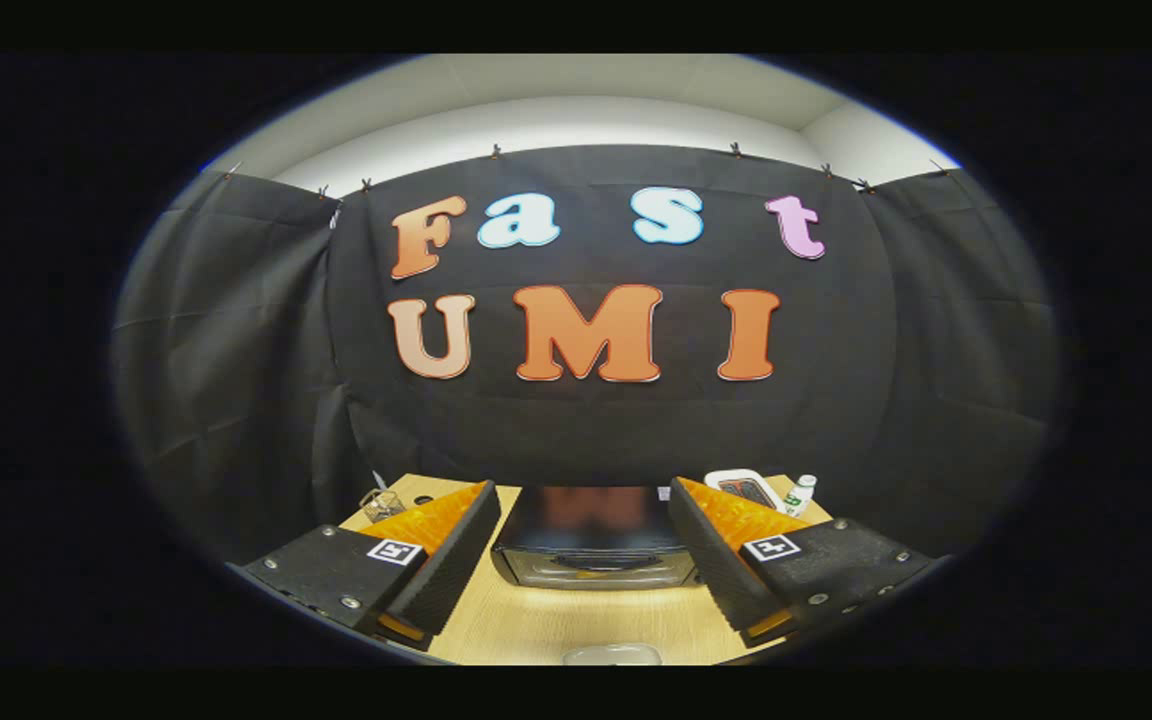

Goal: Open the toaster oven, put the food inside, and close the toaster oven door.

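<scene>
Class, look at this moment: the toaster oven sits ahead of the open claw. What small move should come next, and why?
Probably bring the claw down and forward toward the front of the toaster oven. Its fingers stand wide apart and hold nothing, the oven lies beyond them on the table with its door seemingly shut, so opening it likely comes first. The handle is too blurred to place.

Bare worktop (536, 625) lies open between the spread fingers of the hand-held gripper (584, 590); at 12 o'clock the toaster oven (591, 550) blocks passage, its door shut.
</scene>
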